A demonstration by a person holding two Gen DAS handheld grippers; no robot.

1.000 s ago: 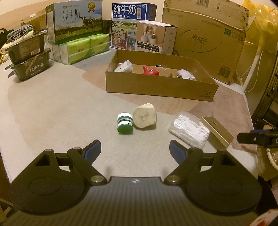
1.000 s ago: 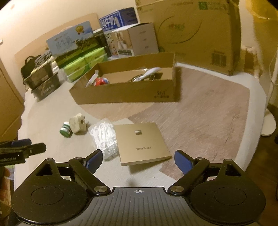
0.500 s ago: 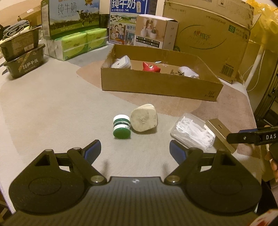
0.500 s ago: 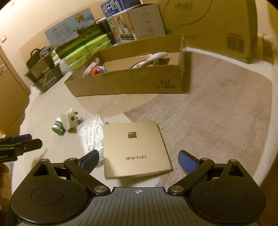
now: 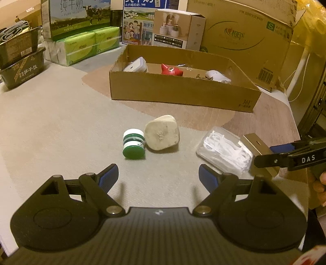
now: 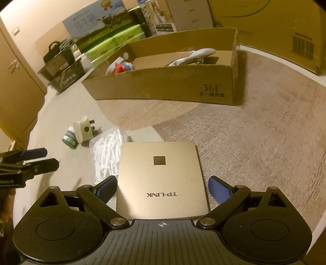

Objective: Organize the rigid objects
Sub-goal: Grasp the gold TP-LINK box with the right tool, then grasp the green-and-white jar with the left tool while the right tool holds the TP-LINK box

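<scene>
A flat gold TP-LINK box lies on the table between the open jaws of my right gripper, which straddles its near end; its edge also shows in the left wrist view. Beside it lies a clear case of white floss picks. A green-and-white jar on its side touches a beige plug adapter. My left gripper is open and empty, just short of the jar and adapter. An open cardboard box behind holds several items.
Milk cartons, green tissue packs, dark food trays and a large carton line the back of the table. The right gripper's arm shows at the right edge of the left wrist view.
Both grippers have moved forward. The right gripper has come down around the near end of the gold box. The left gripper has closed in on the jar and adapter.
</scene>
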